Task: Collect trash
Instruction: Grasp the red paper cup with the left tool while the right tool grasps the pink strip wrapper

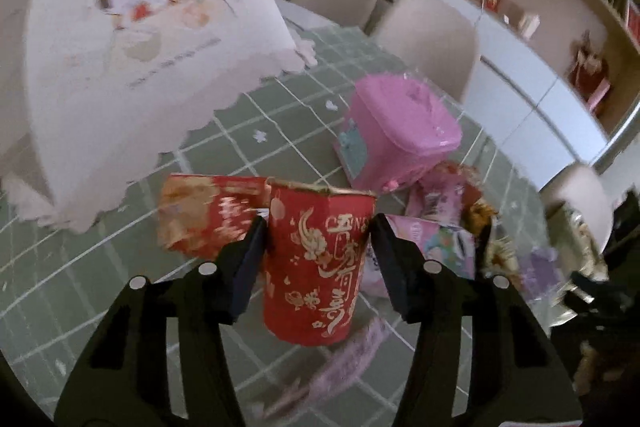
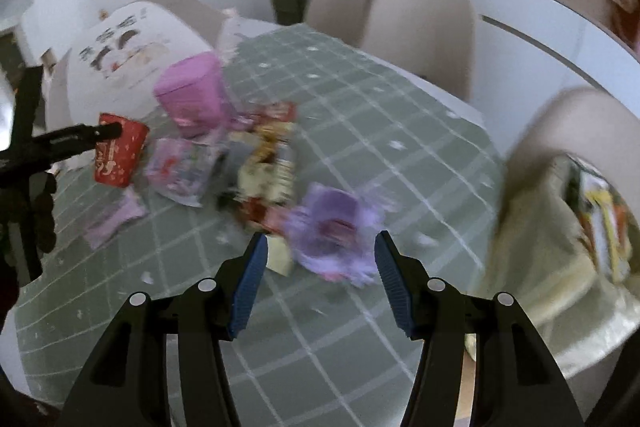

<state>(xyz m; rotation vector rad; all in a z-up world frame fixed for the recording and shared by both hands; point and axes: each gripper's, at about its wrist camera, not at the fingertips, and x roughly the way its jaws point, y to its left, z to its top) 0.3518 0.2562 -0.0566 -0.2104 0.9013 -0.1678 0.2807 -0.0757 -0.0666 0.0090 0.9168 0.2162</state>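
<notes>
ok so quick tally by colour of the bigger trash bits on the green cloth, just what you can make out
red: 2, the paper cup between the left gripper fingers and a flattened box behind it
pink: 1, the square tub
purple: 1, the crumpled wrapper ahead of the right gripper
total: 4, not counting the blurred mixed wrappers

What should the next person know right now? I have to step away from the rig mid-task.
Left gripper: jaws around the red paper cup, which stands upright on the green checked tablecloth; pads at its sides, a firm grip not confirmed.
Right gripper: open, holding nothing, poised over a crumpled purple wrapper.
Elsewhere on the table: pink box, pile of wrappers, flat pink packet.
Done: nothing visibly collected.
Left: secure the cup, take the purple wrapper, then clear the pile.
</notes>
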